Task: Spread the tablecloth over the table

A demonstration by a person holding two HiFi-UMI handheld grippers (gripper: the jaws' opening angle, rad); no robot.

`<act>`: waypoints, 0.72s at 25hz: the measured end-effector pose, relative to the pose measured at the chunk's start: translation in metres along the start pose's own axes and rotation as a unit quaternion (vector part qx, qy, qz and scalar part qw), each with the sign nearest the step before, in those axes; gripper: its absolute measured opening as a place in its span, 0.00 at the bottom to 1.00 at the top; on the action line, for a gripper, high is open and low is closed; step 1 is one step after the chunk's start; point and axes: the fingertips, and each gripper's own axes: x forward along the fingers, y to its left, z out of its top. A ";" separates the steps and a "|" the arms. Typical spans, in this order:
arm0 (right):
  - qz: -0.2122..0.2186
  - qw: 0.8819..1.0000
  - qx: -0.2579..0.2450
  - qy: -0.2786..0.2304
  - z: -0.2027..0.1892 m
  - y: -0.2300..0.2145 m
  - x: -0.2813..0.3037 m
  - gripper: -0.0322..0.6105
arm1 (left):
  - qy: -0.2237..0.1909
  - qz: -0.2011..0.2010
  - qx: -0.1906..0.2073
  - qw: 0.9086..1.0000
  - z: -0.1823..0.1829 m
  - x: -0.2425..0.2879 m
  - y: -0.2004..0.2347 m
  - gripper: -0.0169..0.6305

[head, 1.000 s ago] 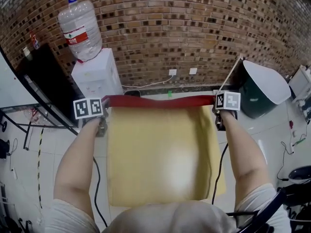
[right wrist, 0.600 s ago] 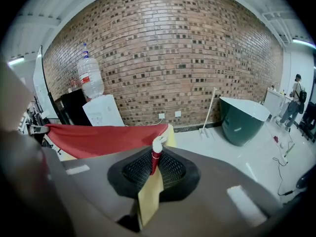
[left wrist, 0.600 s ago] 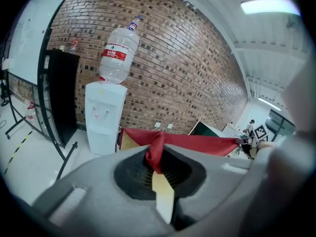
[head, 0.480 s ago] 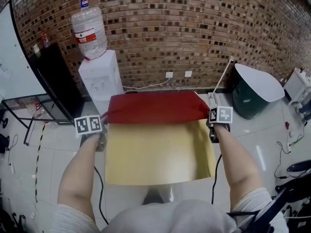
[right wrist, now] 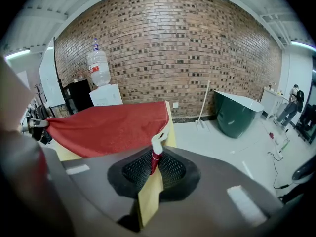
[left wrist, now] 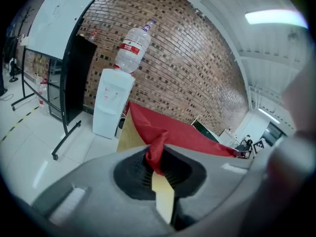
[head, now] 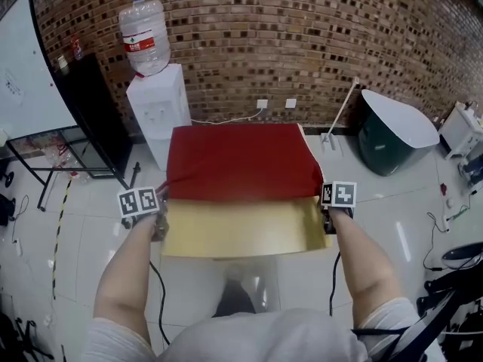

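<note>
Left tongs [head: 161, 222], right tongs [head: 327, 219] pinching tablecloth [head: 241, 164] edge

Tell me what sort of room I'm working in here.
Likely an office or lab workspace, not a home: a bare brick wall, a water dispenser and a whiteboard at the left.

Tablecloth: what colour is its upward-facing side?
The tablecloth is red on top, clearest in the head view.

No text can be read; the red label [head: 140, 44] on the water bottle [head: 148, 61] is too small to make out.
</note>
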 end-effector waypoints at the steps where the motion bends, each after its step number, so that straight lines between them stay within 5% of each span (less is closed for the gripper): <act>1: -0.001 1.000 0.001 0.002 -0.009 -0.001 -0.002 0.08 | 0.000 -0.003 -0.003 1.000 -0.008 -0.004 0.000 0.05; 18: -0.021 1.000 -0.007 0.003 -0.134 -0.004 -0.036 0.08 | 0.016 -0.002 -0.057 0.998 -0.120 -0.042 0.014 0.05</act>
